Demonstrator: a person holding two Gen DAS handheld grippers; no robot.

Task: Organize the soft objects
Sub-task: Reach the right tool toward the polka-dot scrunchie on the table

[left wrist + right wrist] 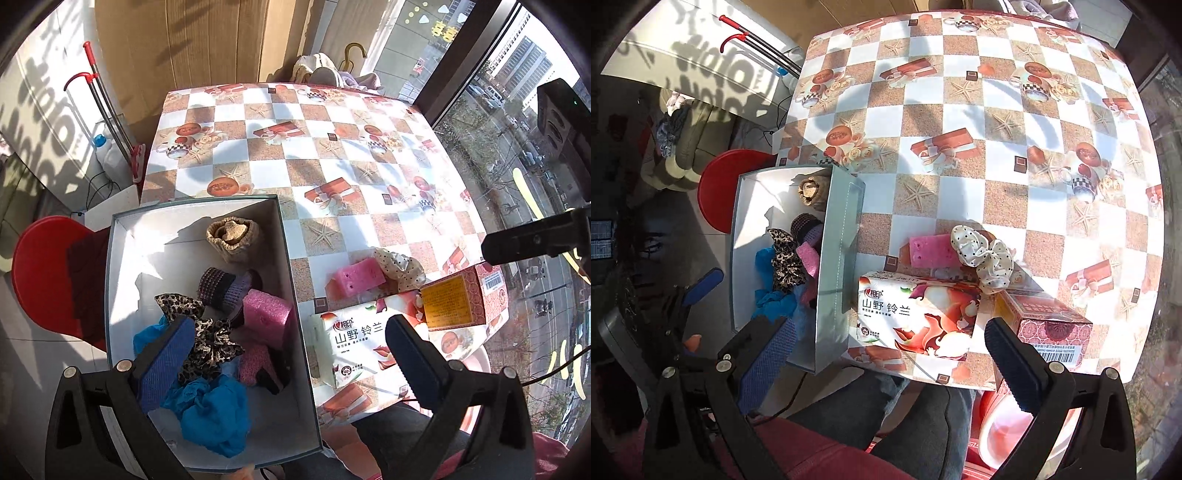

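Note:
A grey-white box [122,266] [842,229] at the table's left edge holds soft things: a leopard scrunchie [207,343] [785,264], blue cloth [210,410], a pink foam block [266,319], a purple knit piece [225,288] and a beige knit pouch [232,236]. On the table lie a pink sponge [356,277] [929,251], a cream polka-dot scrunchie [400,271] [982,258] and a tissue pack [354,343] [916,314]. My left gripper [288,354] is open and empty, above the box's right wall. My right gripper [886,350] is open and empty, above the tissue pack.
A red patterned carton [465,299] [1049,325] lies right of the tissue pack. A red stool [40,280] [716,192] stands left of the box. The checkered tablecloth [960,110] covers the table. A window is on the right; cardboard stands behind the table.

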